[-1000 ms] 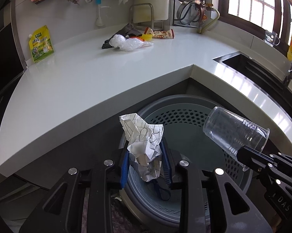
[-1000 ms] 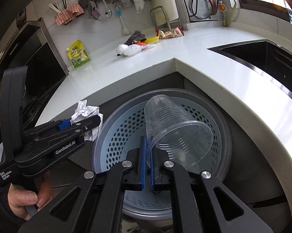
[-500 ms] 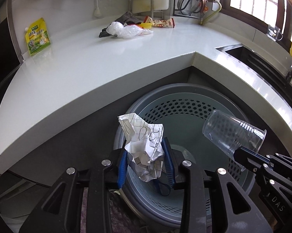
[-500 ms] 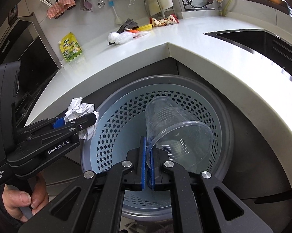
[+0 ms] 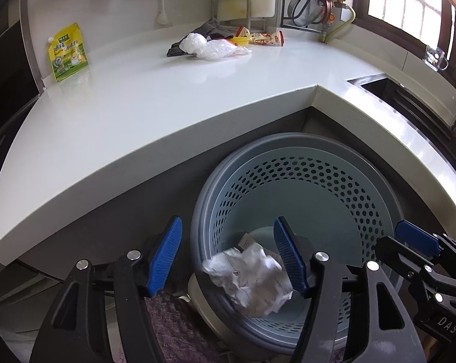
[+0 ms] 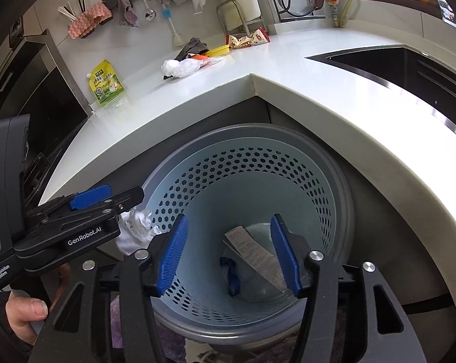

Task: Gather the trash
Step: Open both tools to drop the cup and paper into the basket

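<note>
A round grey-blue perforated trash bin [image 5: 343, 181] [image 6: 258, 163] stands below the counter corner. My left gripper [image 5: 228, 254] is open over its left rim, and the crumpled white paper [image 5: 252, 278] [image 6: 134, 227] is loose just below it at the rim. My right gripper [image 6: 228, 254] is open and empty over the bin. The clear plastic cup [image 6: 258, 278] lies at the bin's bottom with a receipt [image 6: 255, 251] and a blue scrap [image 6: 231, 278]. More trash lies on the counter: a clear plastic bag [image 5: 209, 47] [image 6: 182, 66] and a snack wrapper [image 5: 266, 37] [image 6: 247, 40].
The white L-shaped counter [image 5: 152, 99] wraps around the bin. A yellow-green pouch [image 5: 67, 53] leans on the back wall at the left. A dark cloth [image 5: 209, 30] lies behind the bag. A sink [image 6: 409, 69] is on the right. Utensils hang on the wall.
Both grippers have opened. The crumpled paper has dropped out of the left gripper to the bin's rim. The plastic cup has fallen from the right gripper to the bin's bottom.
</note>
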The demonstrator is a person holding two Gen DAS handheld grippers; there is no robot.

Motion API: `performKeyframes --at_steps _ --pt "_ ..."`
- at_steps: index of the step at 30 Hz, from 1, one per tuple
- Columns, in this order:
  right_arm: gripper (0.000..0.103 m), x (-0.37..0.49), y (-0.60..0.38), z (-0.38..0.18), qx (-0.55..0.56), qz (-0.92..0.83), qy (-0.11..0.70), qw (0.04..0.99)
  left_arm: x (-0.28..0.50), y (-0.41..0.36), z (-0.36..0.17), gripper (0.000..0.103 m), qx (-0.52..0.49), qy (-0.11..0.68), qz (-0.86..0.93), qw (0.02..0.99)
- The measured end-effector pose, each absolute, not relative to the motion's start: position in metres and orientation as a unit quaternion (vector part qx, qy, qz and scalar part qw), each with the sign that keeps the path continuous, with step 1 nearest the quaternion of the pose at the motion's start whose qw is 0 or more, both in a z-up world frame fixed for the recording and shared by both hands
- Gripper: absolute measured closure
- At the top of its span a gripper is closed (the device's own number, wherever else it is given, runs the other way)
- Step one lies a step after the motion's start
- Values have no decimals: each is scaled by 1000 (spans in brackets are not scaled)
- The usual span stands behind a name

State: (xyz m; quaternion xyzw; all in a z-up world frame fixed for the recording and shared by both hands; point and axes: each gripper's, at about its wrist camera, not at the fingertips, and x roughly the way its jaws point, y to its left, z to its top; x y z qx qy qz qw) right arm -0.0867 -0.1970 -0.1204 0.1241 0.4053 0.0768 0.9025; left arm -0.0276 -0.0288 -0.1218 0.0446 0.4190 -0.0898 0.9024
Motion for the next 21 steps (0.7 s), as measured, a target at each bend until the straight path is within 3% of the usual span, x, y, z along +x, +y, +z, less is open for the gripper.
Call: performKeyframes --at_steps 2,10,16,21 --pt "43 -87 -197 -121 123 75 407 902 -28 -26 -120 30 42 415 -85 905" --pt "30 -87 -194 -117 115 69 399 907 -28 -18 -119 26 44 413 -69 907" --pt "24 -89 -193 -113 112 68 391 911 -32 -13 -112 7 40 397 -51 915" --pt "21 -94 -187 -105 89 57 370 923 -32 -7 -104 7 37 390 -37 920"
